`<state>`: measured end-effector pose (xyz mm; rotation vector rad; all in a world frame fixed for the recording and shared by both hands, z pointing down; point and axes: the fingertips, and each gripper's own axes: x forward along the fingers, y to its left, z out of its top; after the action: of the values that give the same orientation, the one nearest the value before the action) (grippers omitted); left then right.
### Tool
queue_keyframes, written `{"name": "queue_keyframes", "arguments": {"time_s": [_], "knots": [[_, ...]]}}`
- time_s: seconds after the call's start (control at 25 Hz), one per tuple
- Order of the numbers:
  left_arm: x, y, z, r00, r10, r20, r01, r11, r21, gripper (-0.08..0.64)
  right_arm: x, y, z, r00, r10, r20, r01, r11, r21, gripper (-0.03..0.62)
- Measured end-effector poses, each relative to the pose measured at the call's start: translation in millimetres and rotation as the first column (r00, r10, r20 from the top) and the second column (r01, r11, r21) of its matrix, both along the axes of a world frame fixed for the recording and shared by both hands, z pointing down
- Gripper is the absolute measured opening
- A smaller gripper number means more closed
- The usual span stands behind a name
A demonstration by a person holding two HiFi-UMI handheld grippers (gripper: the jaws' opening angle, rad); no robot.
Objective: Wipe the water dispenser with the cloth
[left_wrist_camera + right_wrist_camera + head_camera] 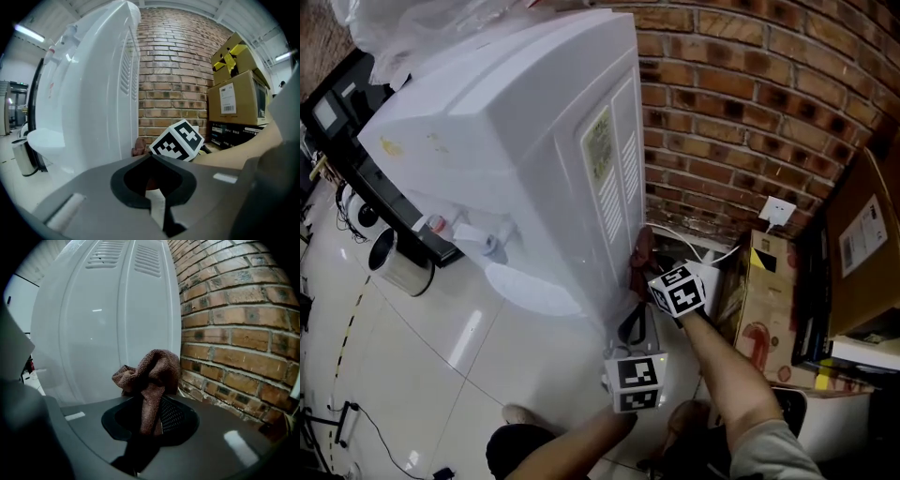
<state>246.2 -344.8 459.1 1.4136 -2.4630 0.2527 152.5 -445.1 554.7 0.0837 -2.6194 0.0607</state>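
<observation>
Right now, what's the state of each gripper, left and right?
Left gripper: closed, nothing between the jaws.
Right gripper: closed on the brown cloth.

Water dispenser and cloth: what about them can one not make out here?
- Side label on the water dispenser: head view, print too small.
- The cloth: head view, largely hidden by the right hand-held gripper.
- Whether the cloth touches the dispenser: no view shows the contact.

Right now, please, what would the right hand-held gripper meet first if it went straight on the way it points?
Probably the water dispenser, the held cloth touching first; the brick wall is close beside it.
</observation>
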Motion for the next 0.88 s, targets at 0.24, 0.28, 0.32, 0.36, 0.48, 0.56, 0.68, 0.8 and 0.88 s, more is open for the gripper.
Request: {"name": "queue_keyframes", "arguments": {"time_s": [0.24, 0.28, 0.32, 0.36, 0.48, 0.56, 0.68, 0.8, 0.88], "knots": [[-8, -2, 30, 0.998, -0.03, -0.051, 0.028, 0.999, -0.038, 0.0, 6, 6, 61, 0.993, -0.009, -0.121, 0.002, 0.998, -0.056, 0.094], [-9, -2, 32, 0.998, -0.033, -0.053, 0.03, 0.999, -0.041, 0.0, 6, 10, 70, 0.99, -0.021, -0.141, 0.012, 0.998, -0.061, 0.094], [-9, -3, 34, 0.998, -0.034, -0.054, 0.032, 0.999, -0.044, 0.0, 7, 15, 78, 0.986, -0.037, -0.161, 0.027, 0.998, -0.062, 0.094], [-10, -2, 36, 0.998, -0.037, -0.054, 0.034, 0.998, -0.047, 0.0, 6, 20, 85, 0.982, -0.053, -0.18, 0.042, 0.997, -0.062, 0.094], [-14, 0, 41, 0.997, -0.05, -0.062, 0.046, 0.997, -0.06, 0.0, 6, 35, 104, 0.969, -0.089, -0.23, 0.072, 0.994, -0.081, 0.094], [-15, 0, 43, 0.996, -0.056, -0.065, 0.052, 0.997, -0.063, 0.0, 9, 38, 117, 0.959, -0.099, -0.266, 0.078, 0.993, -0.089, 0.095], [-16, -2, 45, 0.996, -0.058, -0.067, 0.054, 0.997, -0.062, 0.0, 18, 39, 136, 0.939, -0.117, -0.323, 0.093, 0.992, -0.091, 0.095], [-17, -7, 42, 0.997, -0.052, -0.06, 0.049, 0.997, -0.054, 0.0, 13, 19, 127, 0.955, -0.072, -0.287, 0.056, 0.996, -0.063, 0.095], [-15, -10, 37, 0.998, -0.039, -0.055, 0.037, 0.998, -0.05, 0.0, 14, 6, 111, 0.968, -0.028, -0.249, 0.008, 0.997, -0.082, 0.095]]}}
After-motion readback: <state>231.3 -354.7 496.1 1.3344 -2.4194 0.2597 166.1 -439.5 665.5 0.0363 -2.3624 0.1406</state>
